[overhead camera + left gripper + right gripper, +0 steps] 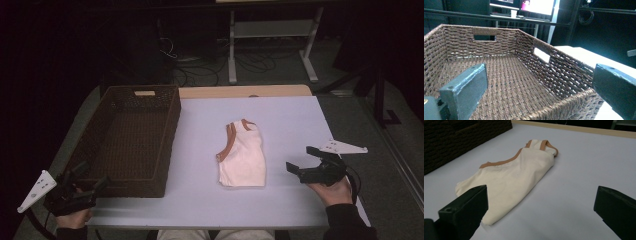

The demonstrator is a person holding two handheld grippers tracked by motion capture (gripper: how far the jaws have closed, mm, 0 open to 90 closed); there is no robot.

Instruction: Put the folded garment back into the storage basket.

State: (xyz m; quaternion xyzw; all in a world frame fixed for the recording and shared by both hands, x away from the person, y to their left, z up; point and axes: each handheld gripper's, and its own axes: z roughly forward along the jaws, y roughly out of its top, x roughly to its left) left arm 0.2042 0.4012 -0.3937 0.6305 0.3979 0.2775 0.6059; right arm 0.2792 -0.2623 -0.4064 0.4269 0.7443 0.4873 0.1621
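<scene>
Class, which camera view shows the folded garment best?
The right gripper view: the cream garment lies close ahead, its brown trim clear. The high view shows it whole but small, beside the basket.

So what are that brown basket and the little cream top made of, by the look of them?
The basket looks woven from twisted brown cord or paper rope, matte; the left gripper view shows braided rows with gaps and cut-out handles. It could also be wicker. The cream top looks like soft knit fabric, probably cotton, lying limp and folded, with tan ribbed-looking trim at its openings.
</scene>
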